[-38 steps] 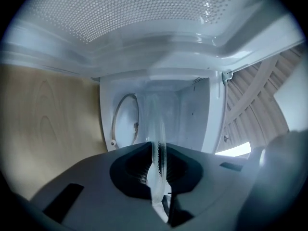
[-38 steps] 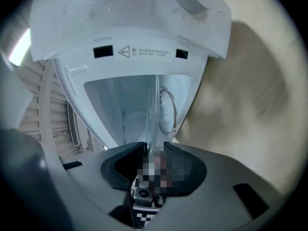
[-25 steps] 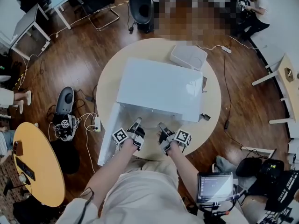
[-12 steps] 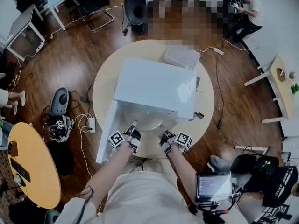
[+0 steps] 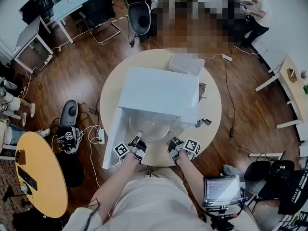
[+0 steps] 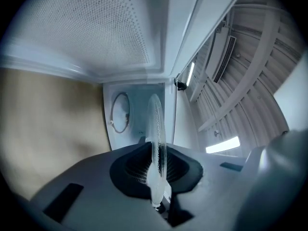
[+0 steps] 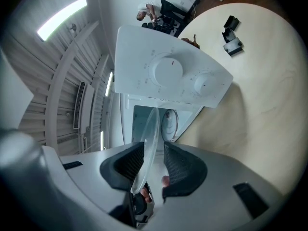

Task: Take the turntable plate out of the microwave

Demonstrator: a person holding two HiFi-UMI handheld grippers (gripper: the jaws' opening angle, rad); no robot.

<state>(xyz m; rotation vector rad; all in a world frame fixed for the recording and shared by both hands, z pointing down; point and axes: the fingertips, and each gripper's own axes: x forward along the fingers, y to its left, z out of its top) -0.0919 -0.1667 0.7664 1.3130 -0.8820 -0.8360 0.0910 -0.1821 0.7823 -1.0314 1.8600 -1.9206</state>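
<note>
Glass turntable plate [image 5: 148,128] sits partway out of the open front of a white microwave [image 5: 161,93], which stands on a round, pale desk [image 5: 215,105]. The left tongs [image 5: 138,136] are clenched on the plate's near rim, and the glass runs edge-on between the ribbed pads [image 6: 136,170]. The right tongs [image 5: 170,141] grasp the same rim just beside them, jaws set wider, with the glass leaning against 1 pad. The microwave door [image 5: 110,141] stands swung open at the left.
</note>
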